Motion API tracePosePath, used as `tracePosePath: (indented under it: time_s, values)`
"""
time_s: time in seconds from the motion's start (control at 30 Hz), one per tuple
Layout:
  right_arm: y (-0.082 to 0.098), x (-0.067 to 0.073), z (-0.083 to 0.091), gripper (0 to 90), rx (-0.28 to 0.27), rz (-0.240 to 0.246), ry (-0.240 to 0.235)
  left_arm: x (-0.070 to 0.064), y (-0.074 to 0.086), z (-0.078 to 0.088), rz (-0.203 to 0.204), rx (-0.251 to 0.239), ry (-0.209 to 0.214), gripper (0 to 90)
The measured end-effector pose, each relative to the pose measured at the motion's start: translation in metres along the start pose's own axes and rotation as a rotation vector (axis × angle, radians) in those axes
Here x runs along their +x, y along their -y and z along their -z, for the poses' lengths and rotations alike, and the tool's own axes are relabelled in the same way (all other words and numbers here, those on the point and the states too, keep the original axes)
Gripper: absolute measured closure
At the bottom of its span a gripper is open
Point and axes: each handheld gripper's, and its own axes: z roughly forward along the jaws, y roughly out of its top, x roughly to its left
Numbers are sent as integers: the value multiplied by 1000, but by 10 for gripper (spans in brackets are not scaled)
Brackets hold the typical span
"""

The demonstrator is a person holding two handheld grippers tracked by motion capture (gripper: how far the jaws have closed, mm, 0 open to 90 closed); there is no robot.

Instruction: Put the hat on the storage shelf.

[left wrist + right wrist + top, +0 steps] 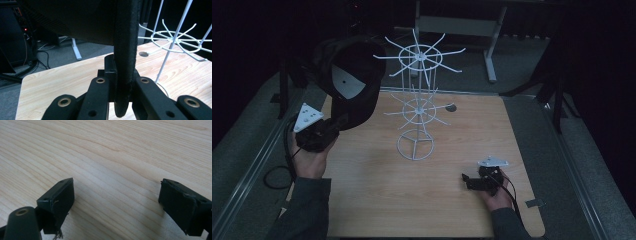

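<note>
Cap point(349, 80) fabric looks light and soft, so the black baseball cap should sag and swing from its one stiff part, the brim point(124, 57), where the left gripper point(336, 124) is clamped on the edge and lifts it beside the white wire rack point(418, 100). That brim seems the best hold, while the crown would likely crumple. Resting low on the wooden table point(377, 200), the right gripper point(117, 205) has its jaws apart around nothing.

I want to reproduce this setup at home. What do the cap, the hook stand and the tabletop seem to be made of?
Cap: black woven fabric, matte; its brim edge shows a coarse textile weave in the left gripper view.
Hook stand: thin bent wire, probably metal with a smooth white coating.
Tabletop: light wood or wood-look laminate, smooth, with printed-looking grain lines.
</note>
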Motion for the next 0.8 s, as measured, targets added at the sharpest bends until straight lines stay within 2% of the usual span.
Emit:
tracePosePath:
  time_s: [0.8]
  values:
    - [0,0,0,131,-2,1,0,-8,4,11,-44,-41,-10,867]
